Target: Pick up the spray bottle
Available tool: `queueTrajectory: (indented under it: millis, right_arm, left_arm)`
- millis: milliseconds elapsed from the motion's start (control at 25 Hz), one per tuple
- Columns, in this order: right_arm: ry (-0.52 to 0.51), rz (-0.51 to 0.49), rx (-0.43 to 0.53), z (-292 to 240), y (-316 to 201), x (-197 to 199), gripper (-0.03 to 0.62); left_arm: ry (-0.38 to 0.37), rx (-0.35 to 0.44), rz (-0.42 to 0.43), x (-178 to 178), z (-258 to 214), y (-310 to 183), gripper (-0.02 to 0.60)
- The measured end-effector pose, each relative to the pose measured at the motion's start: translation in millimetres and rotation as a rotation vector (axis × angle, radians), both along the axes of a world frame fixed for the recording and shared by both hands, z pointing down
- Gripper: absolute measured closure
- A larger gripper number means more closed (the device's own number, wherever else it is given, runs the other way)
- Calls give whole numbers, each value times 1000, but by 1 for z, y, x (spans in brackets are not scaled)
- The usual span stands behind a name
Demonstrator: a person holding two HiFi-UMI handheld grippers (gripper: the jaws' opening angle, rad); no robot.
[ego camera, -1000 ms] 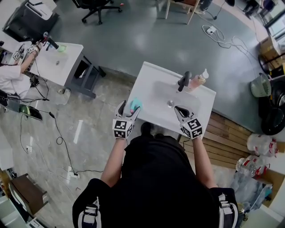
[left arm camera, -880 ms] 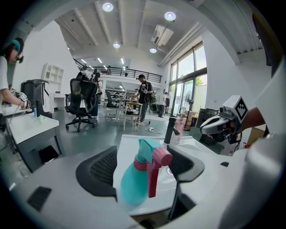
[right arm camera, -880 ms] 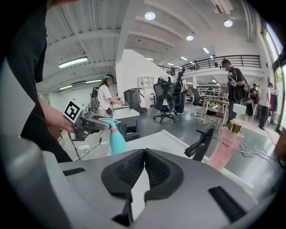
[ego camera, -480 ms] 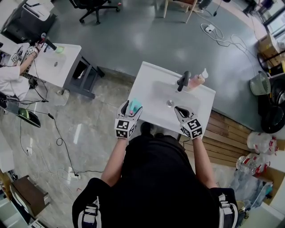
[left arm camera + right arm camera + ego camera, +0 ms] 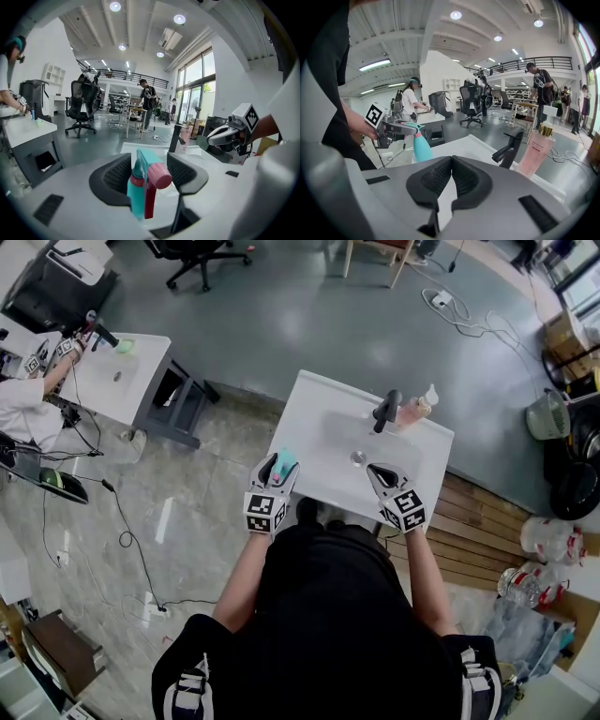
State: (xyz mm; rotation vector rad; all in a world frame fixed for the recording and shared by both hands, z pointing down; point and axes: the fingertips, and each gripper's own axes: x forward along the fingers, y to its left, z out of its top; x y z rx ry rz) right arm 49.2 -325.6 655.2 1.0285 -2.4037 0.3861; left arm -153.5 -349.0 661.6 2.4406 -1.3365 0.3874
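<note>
The spray bottle (image 5: pixel 286 458), teal with a pink nozzle and red trigger, stands at the front left corner of the white sink counter (image 5: pixel 314 395). My left gripper (image 5: pixel 281 466) reaches around its head. In the left gripper view the bottle (image 5: pixel 137 190) sits between the jaws of that gripper (image 5: pixel 149 164). The jaws have just been closing, and the pads (image 5: pixel 117 176) stand close beside the head without visibly pressing it. The right gripper view shows the bottle (image 5: pixel 422 146) upright. My right gripper (image 5: pixel 382 470) (image 5: pixel 451 161) hovers over the counter's front right, shut and empty.
A black faucet (image 5: pixel 386 409) rises behind the basin, whose drain (image 5: pixel 358 458) lies in front of it. A pink bottle (image 5: pixel 411 412) and a white pump bottle (image 5: pixel 430 396) stand beside the faucet. Another person works at a second white sink unit (image 5: pixel 117 371) at upper left.
The left gripper's jaws have drawn in closer around the spray bottle's head. The right gripper has stayed where it was.
</note>
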Motion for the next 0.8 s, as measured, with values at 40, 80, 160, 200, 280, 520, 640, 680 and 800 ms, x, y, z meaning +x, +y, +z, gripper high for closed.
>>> queueTrajectory:
  millis: [40, 80, 160, 200, 280, 520, 640, 680, 800]
  right_arm:
    - [1, -1, 0, 0, -1, 0, 577]
    - [1, -2, 0, 1, -1, 1, 577]
    - [5, -6, -2, 1, -1, 0, 577]
    - [11, -11, -3, 2, 0, -1, 577]
    - [28, -28, -1, 3, 2, -3, 576]
    - [36, -39, -4, 7, 5, -5, 576]
    - [36, -36, -5, 7, 3, -5, 576]
    - [37, -35, -6, 7, 2, -4, 576]
    - [37, -31, -9, 9, 2, -2, 576]
  left_arm:
    - [0, 4, 1, 1, 0, -1, 336]
    - [-1, 7, 7, 1, -1, -1, 336]
    - [-6, 5, 19, 3, -1, -1, 334]
    - [-8, 1, 22, 3, -1, 0, 334]
    - [-9, -3, 19, 2, 0, -1, 334]
    - [-15, 2, -10, -2, -1, -4, 400]
    - [-18, -3, -20, -4, -1, -7, 416]
    - [-18, -2, -24, -5, -1, -8, 422]
    - [-20, 0, -32, -5, -1, -10, 443]
